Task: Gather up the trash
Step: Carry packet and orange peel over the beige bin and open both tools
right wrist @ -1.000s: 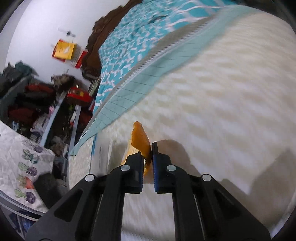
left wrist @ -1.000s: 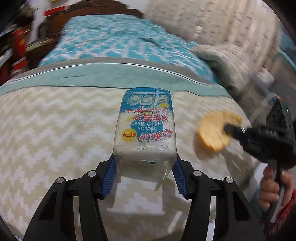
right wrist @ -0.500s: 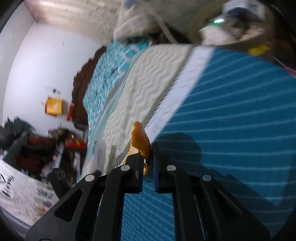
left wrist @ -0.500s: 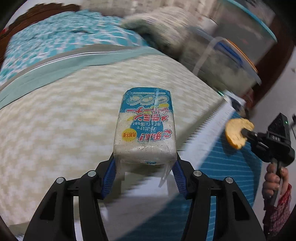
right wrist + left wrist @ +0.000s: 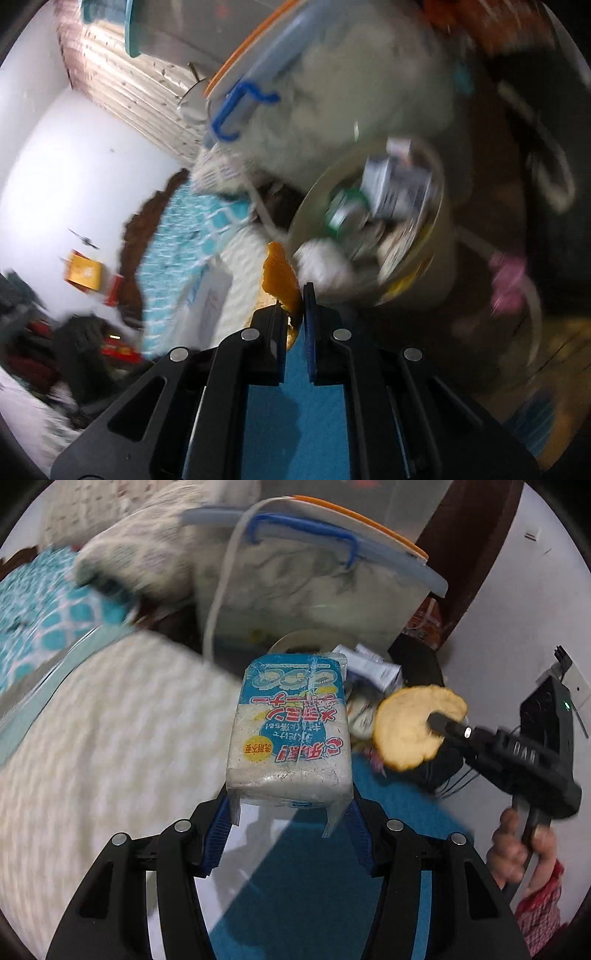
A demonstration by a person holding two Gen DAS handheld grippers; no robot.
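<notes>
Blue-padded jaws of the left gripper [image 5: 288, 812] stand half open, clamped on a wrapped packet [image 5: 290, 734] at 12 o'clock. At 2 o'clock the right gripper [image 5: 437, 720], jaws nearly closed, pinches an orange peel [image 5: 406, 727]. Beyond both, at 1 o'clock, sits a round bin [image 5: 441, 229] holding cartons, beside the bed [image 5: 92, 720].

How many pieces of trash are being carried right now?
2: a packaged sponge in the left hand-held gripper, and an orange peel pinched in the right hand-held gripper.
</notes>
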